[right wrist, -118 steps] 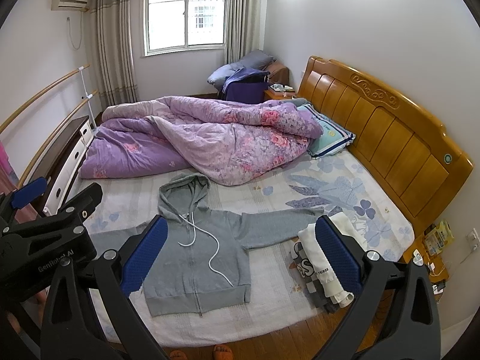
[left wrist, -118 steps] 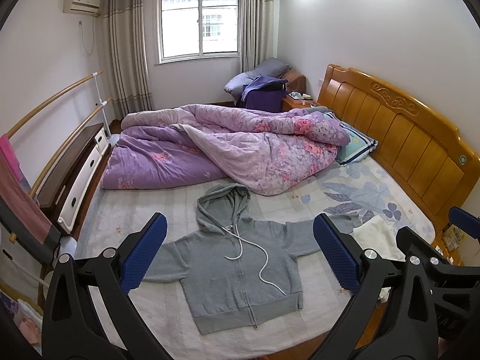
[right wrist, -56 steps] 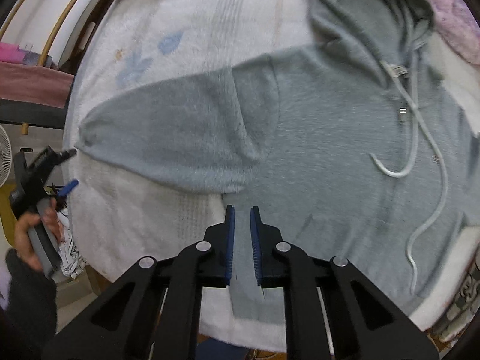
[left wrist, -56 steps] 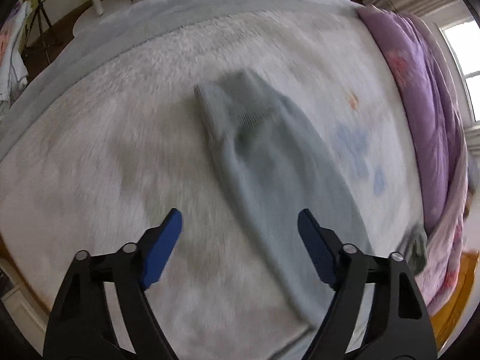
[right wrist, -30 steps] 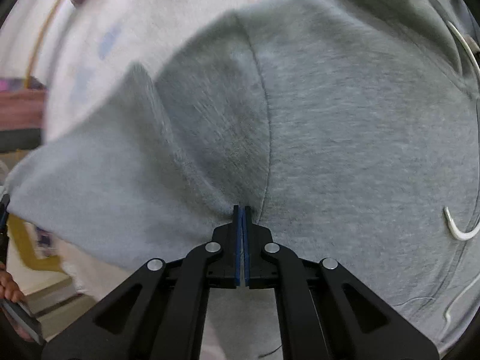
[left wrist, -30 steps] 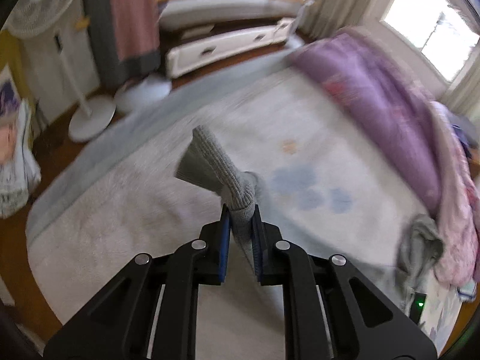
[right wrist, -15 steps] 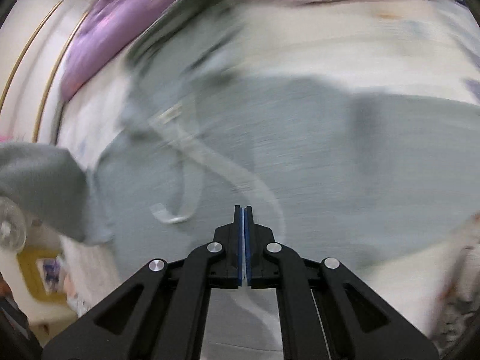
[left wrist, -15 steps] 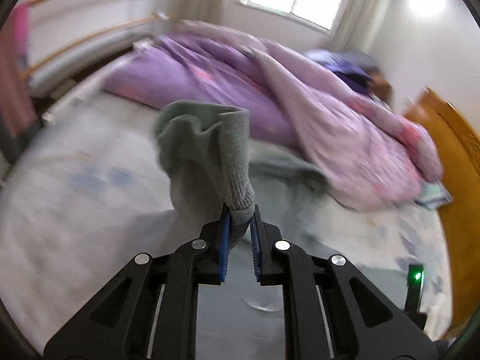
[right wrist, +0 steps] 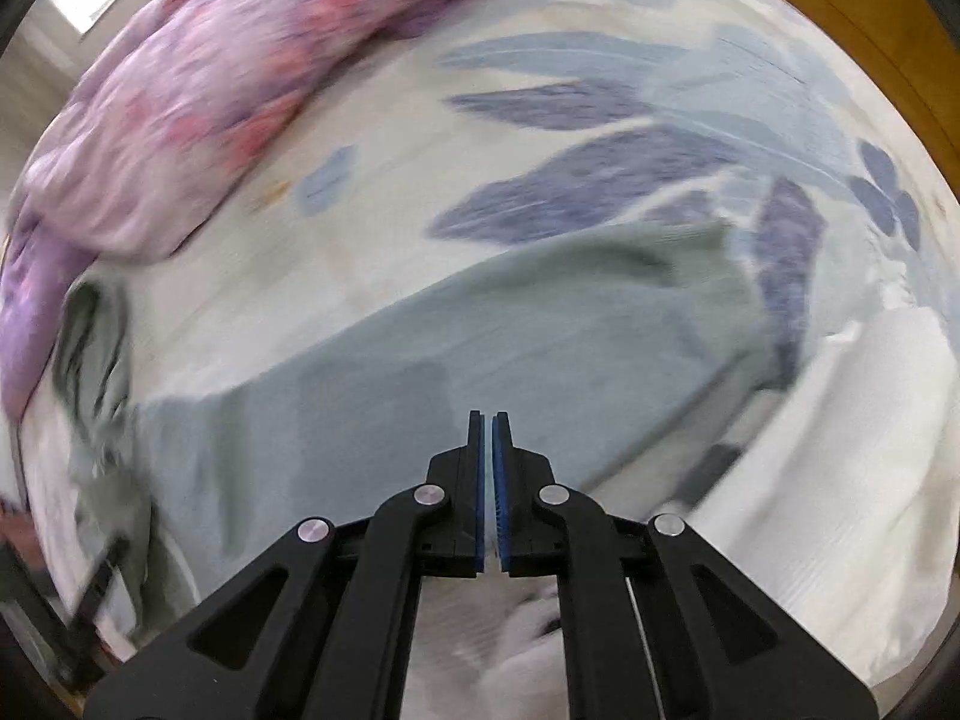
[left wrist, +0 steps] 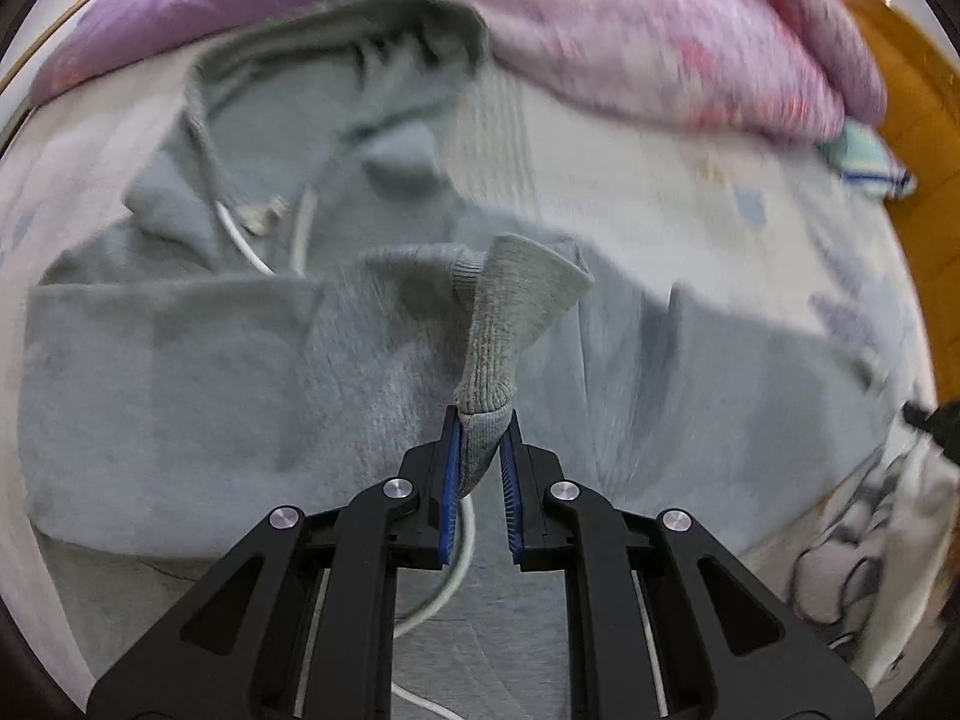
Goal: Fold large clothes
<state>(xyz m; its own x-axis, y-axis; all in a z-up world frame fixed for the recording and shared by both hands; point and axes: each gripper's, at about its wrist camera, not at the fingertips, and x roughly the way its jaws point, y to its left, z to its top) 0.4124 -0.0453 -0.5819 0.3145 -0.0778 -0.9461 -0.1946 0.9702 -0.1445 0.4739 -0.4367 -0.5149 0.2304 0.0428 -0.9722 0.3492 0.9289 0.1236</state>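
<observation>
Grey hoodie (left wrist: pixel 180 372) flat, sleeve folded inward

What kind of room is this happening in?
Most likely a bedroom: a grey hoodie lies spread on a leaf-print bed sheet, beside a rumpled purple quilt, with a wooden headboard at the edge.

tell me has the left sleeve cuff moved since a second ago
Yes. The cuff, clamped in the left gripper, has been carried from the bare bed edge in over the hoodie chest.
</observation>
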